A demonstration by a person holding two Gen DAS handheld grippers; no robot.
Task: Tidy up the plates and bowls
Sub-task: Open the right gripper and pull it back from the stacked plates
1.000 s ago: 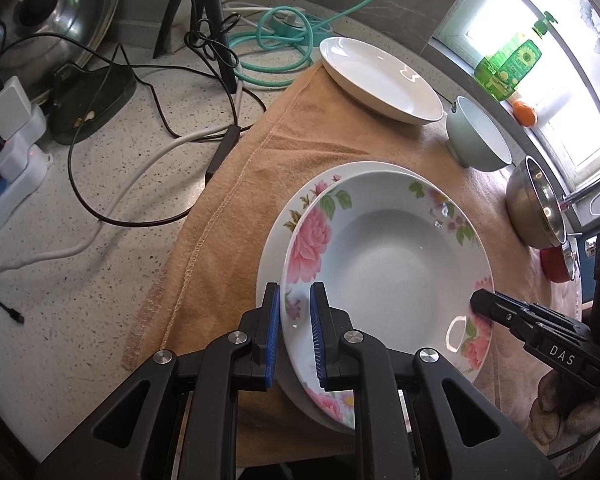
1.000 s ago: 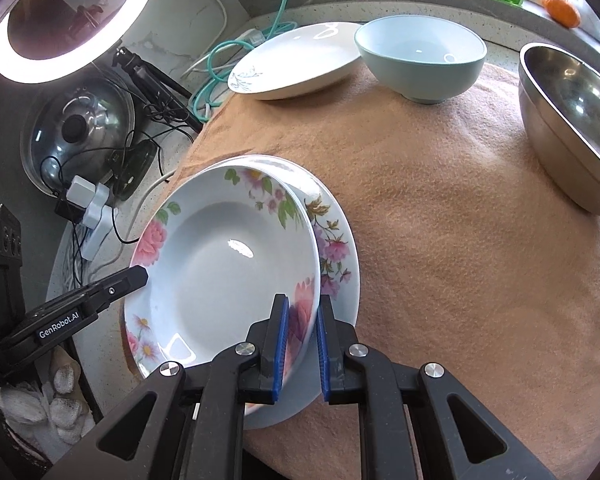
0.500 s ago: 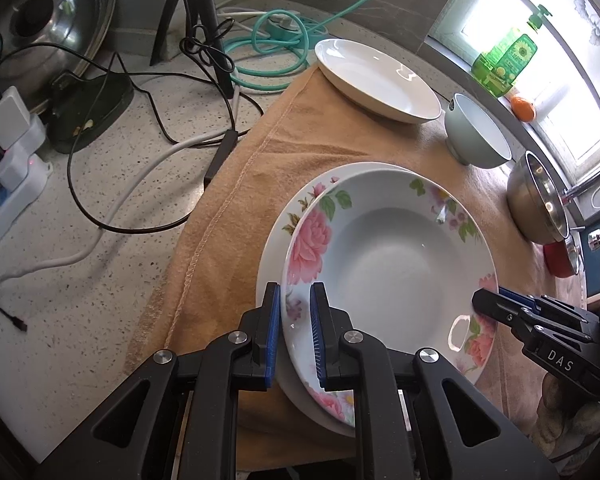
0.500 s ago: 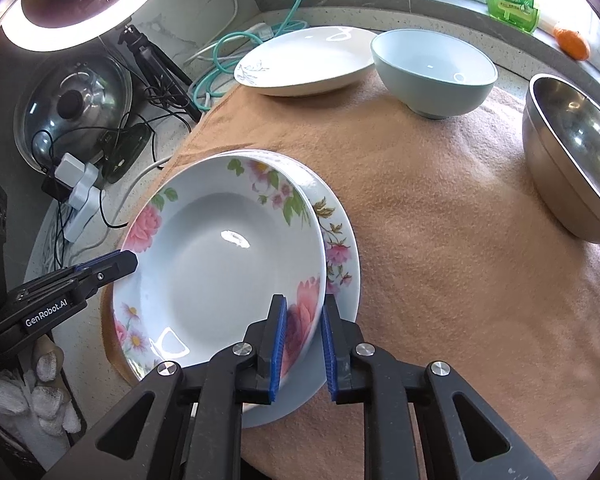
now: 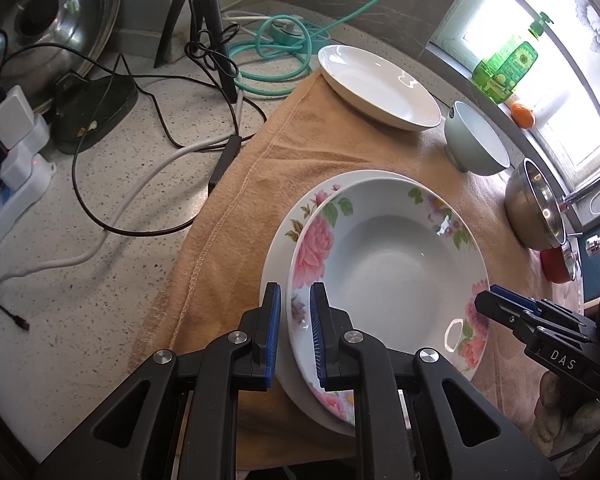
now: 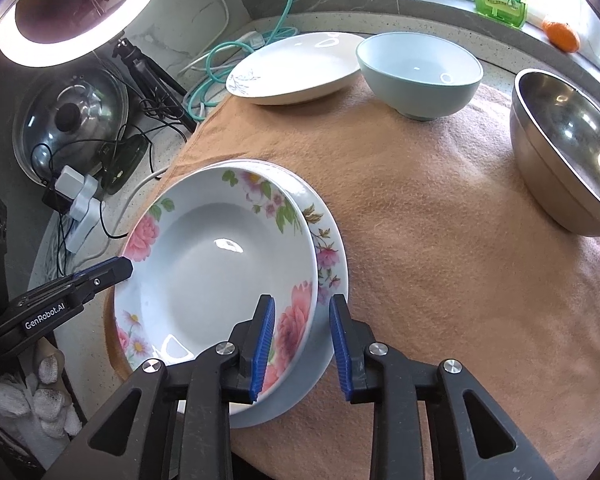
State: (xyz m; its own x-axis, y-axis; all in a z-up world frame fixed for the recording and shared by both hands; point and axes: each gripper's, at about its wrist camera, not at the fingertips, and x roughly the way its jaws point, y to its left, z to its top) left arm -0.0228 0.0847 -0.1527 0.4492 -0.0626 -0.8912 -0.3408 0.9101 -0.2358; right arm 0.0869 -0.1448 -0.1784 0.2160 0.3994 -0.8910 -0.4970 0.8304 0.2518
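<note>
Left wrist view: left gripper was clamped on the near rim of the floral deep plate — one blue pad under the rim, one inside. That plate sat nested on a second floral plate, slightly off-centre, both on the tan towel. The right gripper showed at the far rim of the same plate, its tips straddling the edge; from this view could not tell how wide they stood. Plain white plate lay at the towel's far corner, light green bowl just beside it, steel bowl further right. Cables and a power strip lay on the speckled counter.

Right wrist view: right gripper had its fingers spread apart around the plates' near edge — not gripping, left pad over the floral deep plate, right pad outside the lower floral plate. Left gripper pinched the opposite rim. White plate and light green bowl sat touching or nearly so at the back of the towel; steel bowl at right. Ring light upper left.
</note>
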